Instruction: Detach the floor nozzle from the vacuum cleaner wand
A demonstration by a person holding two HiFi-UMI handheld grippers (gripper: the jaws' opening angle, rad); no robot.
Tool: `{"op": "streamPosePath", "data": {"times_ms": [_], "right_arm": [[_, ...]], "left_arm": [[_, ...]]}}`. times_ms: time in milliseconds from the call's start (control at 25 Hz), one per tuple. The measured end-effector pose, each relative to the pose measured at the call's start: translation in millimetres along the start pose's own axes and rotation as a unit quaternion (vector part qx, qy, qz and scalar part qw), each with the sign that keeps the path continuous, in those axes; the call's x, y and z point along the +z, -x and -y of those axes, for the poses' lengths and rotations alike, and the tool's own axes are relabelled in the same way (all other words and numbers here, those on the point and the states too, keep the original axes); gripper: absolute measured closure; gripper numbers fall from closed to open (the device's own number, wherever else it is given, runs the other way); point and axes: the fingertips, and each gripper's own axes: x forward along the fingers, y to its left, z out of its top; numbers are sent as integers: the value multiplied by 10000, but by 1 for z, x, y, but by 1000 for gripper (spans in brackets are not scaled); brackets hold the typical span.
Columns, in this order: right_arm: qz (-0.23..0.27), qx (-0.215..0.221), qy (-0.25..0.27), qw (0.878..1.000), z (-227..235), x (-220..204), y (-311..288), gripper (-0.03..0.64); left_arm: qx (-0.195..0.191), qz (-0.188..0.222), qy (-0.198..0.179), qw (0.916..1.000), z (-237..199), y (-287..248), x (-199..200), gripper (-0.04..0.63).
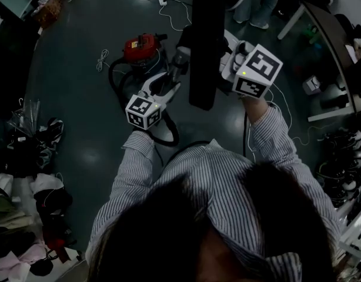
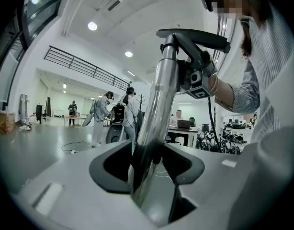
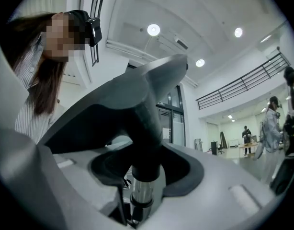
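Note:
The vacuum wand is held upright with its black floor nozzle [image 1: 203,40] at the top, close under my head. My left gripper [image 1: 166,90] is shut on the chrome wand [image 2: 154,123], which runs up between its jaws [image 2: 147,169]. The nozzle [image 2: 195,35] caps the wand in the left gripper view, with my right gripper [image 2: 198,78] just under it. My right gripper [image 1: 232,59] is shut on the neck of the floor nozzle [image 3: 130,104]; the chrome wand end [image 3: 141,198] shows just below its jaws [image 3: 144,174].
The red vacuum cleaner [image 1: 142,47] stands on the dark floor ahead, its black hose [image 1: 118,82] looping toward me. Clothes [image 1: 27,216] are piled at the left and shoes [image 1: 342,169] at the right. A desk [image 1: 330,28] stands at the top right. Cables [image 1: 169,7] cross the floor. People [image 2: 101,114] stand further off.

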Motion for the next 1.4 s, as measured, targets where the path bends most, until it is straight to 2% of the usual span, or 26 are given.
{"op": "streamPosePath", "data": {"times_ms": [240,360,600,760,920,1160,1400], "right_arm": [[53,546,6,9985,-15,5,3,434],[372,490,-127,9980,-3,25,9,434],[192,103,1,9998,12,20,24,434],[-65,-219,-89,9997,16,-5,29,434],[-157,-533,-389,9977,20,-32,35,434],[-310,-755,-625,9947,19,-63,42,434],[-404,-894,-819,9918,11,-89,47,433]], "left_arm": [[-486,171,41,9987,9,4,0,394],[-712,-10,77,9974,15,4,-10,394],[-255,-33,263,9993,9,8,-19,393],[100,75,344,9993,-3,17,-6,391],[261,149,283,9991,-7,19,13,391],[549,201,319,9978,-9,25,30,391],[822,156,520,9951,-11,27,34,391]]}}
